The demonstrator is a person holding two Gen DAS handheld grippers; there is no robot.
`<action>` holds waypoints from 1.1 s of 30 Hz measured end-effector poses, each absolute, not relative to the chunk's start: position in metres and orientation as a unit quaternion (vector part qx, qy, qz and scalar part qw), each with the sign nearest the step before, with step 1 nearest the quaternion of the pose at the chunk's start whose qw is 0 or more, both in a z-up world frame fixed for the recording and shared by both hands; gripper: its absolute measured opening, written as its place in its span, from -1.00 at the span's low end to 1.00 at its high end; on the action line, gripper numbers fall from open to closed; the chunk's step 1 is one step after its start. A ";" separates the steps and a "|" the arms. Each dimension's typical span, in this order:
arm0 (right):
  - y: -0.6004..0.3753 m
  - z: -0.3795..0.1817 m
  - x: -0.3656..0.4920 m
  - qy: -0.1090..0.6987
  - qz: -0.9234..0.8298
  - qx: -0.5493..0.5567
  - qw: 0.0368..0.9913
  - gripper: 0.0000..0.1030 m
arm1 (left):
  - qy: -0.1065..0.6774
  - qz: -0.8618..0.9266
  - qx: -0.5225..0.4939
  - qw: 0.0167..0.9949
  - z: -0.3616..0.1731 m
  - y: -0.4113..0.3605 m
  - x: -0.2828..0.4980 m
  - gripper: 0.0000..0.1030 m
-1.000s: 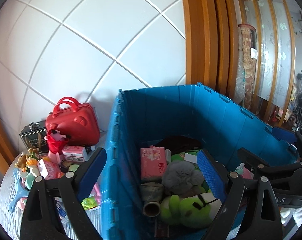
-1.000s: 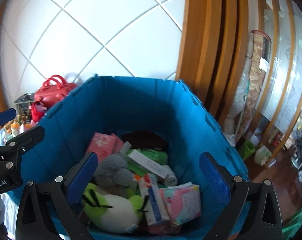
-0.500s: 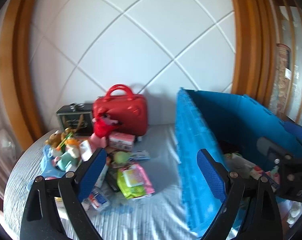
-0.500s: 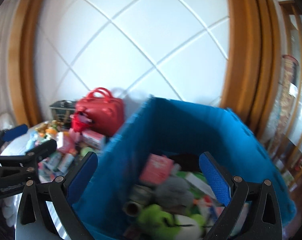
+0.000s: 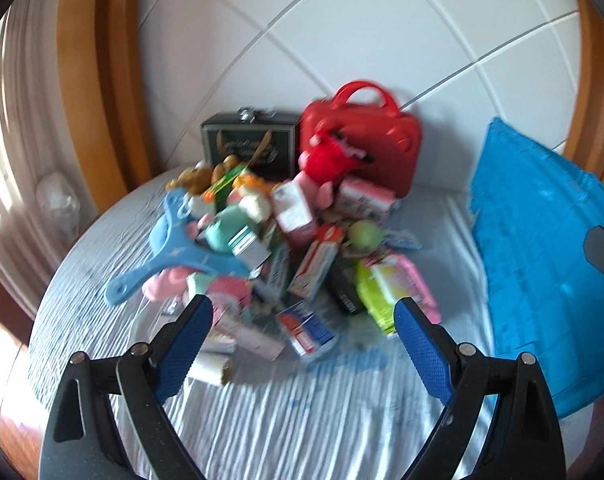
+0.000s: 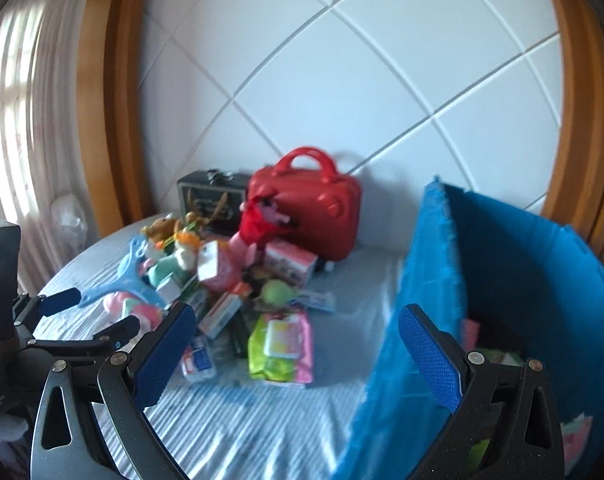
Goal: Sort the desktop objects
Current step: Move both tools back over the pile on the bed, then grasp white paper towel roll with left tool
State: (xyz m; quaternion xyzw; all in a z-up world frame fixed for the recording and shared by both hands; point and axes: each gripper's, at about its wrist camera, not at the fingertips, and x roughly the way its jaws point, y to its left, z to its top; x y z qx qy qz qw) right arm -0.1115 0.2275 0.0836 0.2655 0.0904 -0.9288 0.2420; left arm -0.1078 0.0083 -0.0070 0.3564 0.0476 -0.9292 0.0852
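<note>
My left gripper [image 5: 304, 320] has its blue-padded jaws spread wide with nothing between them, tilted down over the pile of small things on the pale blue cloth [image 5: 302, 420]. My right gripper [image 6: 296, 330] is just as wide apart and empty, straddling the edge between pile and bin.

Reading from the left: a light blue plastic hanger [image 5: 170, 256] lies at the pile's left edge, with plush toys [image 5: 198, 178] behind it and a pink soft toy [image 5: 170, 282] just in front. A white roll [image 5: 210, 370] lies near my left finger pad. In the middle sit mixed cartons, among them a red-and-white box [image 5: 316, 262] and a blue-and-red packet [image 5: 308, 330]; blur hides their print. Behind the pile, against the white panelled wall [image 5: 342, 40], stand a dark case [image 5: 248, 146] and, touching it on the right, a red handbag-style case [image 5: 366, 140]. A green ball [image 5: 366, 234] sits just beside a yellow-green and pink wipes pack [image 5: 394, 290]. Farthest right stands the blue bin [image 6: 514, 264], apart from the pile, with a few things inside that I cannot make out.
</note>
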 end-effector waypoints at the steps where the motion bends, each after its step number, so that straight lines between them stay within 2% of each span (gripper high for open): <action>1: 0.221 0.078 -0.114 0.093 -0.926 0.272 0.245 1.00 | 0.052 -0.925 0.364 0.092 -0.015 -0.001 -0.108 0.80; 20: 0.128 -0.071 -0.160 0.139 -0.848 0.414 0.299 1.00 | 0.145 -0.830 0.500 0.203 -0.151 -0.123 -0.103 0.80; 25: 0.113 -0.100 -0.168 0.157 -0.828 0.440 0.311 1.00 | 0.170 -0.823 0.505 0.196 -0.167 -0.127 -0.114 0.80; 33: 0.105 -0.123 -0.187 0.172 -0.808 0.466 0.316 1.00 | 0.146 -0.805 0.541 0.195 -0.199 -0.116 -0.136 0.80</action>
